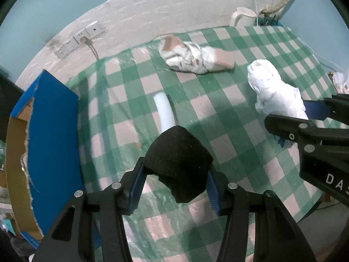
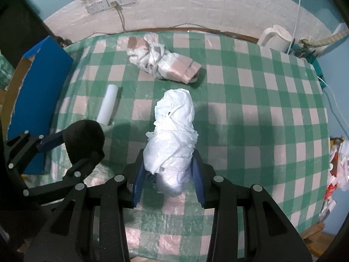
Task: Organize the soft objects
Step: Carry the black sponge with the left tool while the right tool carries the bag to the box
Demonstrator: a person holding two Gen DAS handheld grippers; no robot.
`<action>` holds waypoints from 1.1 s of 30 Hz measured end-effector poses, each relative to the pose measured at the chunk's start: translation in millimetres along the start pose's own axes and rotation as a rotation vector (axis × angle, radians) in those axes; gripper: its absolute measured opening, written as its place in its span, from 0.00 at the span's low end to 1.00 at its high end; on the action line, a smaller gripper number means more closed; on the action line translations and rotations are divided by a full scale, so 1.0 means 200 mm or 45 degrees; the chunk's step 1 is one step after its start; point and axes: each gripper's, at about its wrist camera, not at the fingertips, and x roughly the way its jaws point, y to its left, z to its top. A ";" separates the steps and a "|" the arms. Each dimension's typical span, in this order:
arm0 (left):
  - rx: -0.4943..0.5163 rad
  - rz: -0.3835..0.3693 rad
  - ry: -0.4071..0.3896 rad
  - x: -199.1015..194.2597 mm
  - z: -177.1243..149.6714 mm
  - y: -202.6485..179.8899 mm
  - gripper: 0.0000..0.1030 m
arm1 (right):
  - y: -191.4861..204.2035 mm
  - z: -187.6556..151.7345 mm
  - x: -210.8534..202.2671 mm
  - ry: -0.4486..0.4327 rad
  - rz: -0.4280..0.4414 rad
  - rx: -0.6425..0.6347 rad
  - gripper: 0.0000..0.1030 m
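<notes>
Your left gripper [image 1: 175,187] has its blue pads clamped on a black, fuzzy foam-like lump [image 1: 180,157], jaws about half apart. Your right gripper [image 2: 169,174] is pinched fairly narrow on a crumpled white plastic-bag bundle [image 2: 173,135]. Both bundles appear lifted just clear of the cloth.

The white bundle sticks far out past the pads, so it could sag or slide free if you swing it quickly. The black lump is gripped near its lower edge and may squeeze out. The grippers are close together, so they might knock.

A white foam tube [image 2: 108,103] and a pink-and-white wrapped bundle [image 2: 161,64] lie on the green-and-pink checked tablecloth [image 2: 250,113] under clear plastic. A blue-sided cardboard box [image 1: 51,135] stands at the table's left edge. Behind are a white brick-pattern wall, sockets [image 2: 109,3] and a white kettle [image 2: 276,37].
</notes>
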 end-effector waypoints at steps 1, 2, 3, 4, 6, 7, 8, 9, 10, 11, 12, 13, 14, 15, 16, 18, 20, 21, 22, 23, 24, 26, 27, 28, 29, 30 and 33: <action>-0.005 0.004 -0.009 -0.01 0.01 0.02 0.50 | 0.01 0.00 -0.01 -0.005 0.000 -0.002 0.37; -0.009 0.005 -0.014 -0.01 0.02 0.03 0.50 | 0.01 0.01 -0.02 -0.012 0.000 -0.006 0.37; -0.018 0.008 -0.021 -0.03 0.02 0.05 0.50 | 0.02 0.01 -0.04 -0.018 -0.001 -0.012 0.37; -0.024 0.010 -0.026 -0.04 0.02 0.07 0.50 | 0.03 0.02 -0.06 -0.028 -0.004 -0.019 0.37; -0.034 0.019 -0.038 -0.06 0.03 0.10 0.50 | 0.05 0.02 -0.09 -0.046 -0.015 -0.027 0.37; -0.039 0.020 -0.043 -0.07 0.03 0.11 0.50 | 0.06 0.02 -0.10 -0.056 -0.015 -0.031 0.37; -0.045 0.019 -0.048 -0.08 0.03 0.13 0.50 | 0.07 0.03 -0.12 -0.061 -0.012 -0.034 0.37; -0.052 0.017 -0.055 -0.10 0.04 0.14 0.50 | 0.08 0.03 -0.13 -0.069 -0.010 -0.041 0.37; -0.058 0.015 -0.060 -0.11 0.04 0.16 0.50 | 0.09 0.04 -0.14 -0.074 -0.011 -0.046 0.37; -0.064 0.013 -0.067 -0.13 0.04 0.17 0.50 | 0.10 0.04 -0.15 -0.080 -0.013 -0.053 0.37; -0.068 0.010 -0.073 -0.14 0.04 0.18 0.50 | 0.11 0.04 -0.16 -0.086 -0.016 -0.061 0.37; -0.071 0.008 -0.079 -0.15 0.04 0.19 0.50 | 0.13 0.05 -0.18 -0.092 -0.018 -0.068 0.37; -0.071 0.008 -0.086 -0.17 0.04 0.20 0.50 | 0.14 0.05 -0.19 -0.096 -0.018 -0.074 0.37; -0.071 0.008 -0.090 -0.18 0.04 0.21 0.50 | 0.15 0.05 -0.20 -0.102 -0.017 -0.082 0.37; -0.073 0.005 -0.099 -0.20 0.04 0.22 0.50 | 0.16 0.06 -0.21 -0.107 -0.019 -0.089 0.37; -0.079 0.001 -0.110 -0.22 0.04 0.24 0.50 | 0.20 0.06 -0.23 -0.125 -0.032 -0.115 0.37; -0.092 -0.002 -0.118 -0.25 0.04 0.27 0.50 | 0.22 0.07 -0.25 -0.137 -0.035 -0.134 0.37; -0.096 -0.001 -0.120 -0.26 0.04 0.28 0.50 | 0.24 0.08 -0.26 -0.143 -0.028 -0.141 0.37; -0.102 0.002 -0.124 -0.27 0.03 0.30 0.50 | 0.25 0.08 -0.27 -0.146 -0.021 -0.144 0.37; -0.109 0.007 -0.131 -0.28 0.03 0.32 0.50 | 0.27 0.09 -0.28 -0.151 -0.014 -0.148 0.37; -0.113 0.008 -0.137 -0.29 0.03 0.34 0.50 | 0.29 0.09 -0.29 -0.157 -0.010 -0.155 0.37; -0.125 0.016 -0.154 -0.32 0.02 0.38 0.50 | 0.32 0.10 -0.31 -0.164 0.000 -0.168 0.37; -0.128 0.019 -0.160 -0.34 0.01 0.39 0.50 | 0.34 0.11 -0.31 -0.167 0.006 -0.175 0.37; -0.135 0.022 -0.167 -0.35 0.00 0.41 0.50 | 0.36 0.12 -0.32 -0.172 0.010 -0.186 0.37; -0.139 0.022 -0.170 -0.36 0.00 0.42 0.50 | 0.38 0.12 -0.33 -0.174 0.014 -0.192 0.37; -0.145 0.023 -0.173 -0.38 -0.01 0.44 0.50 | 0.40 0.12 -0.33 -0.176 0.020 -0.206 0.37; -0.162 0.036 -0.187 -0.41 -0.02 0.49 0.50 | 0.46 0.14 -0.34 -0.180 0.030 -0.234 0.37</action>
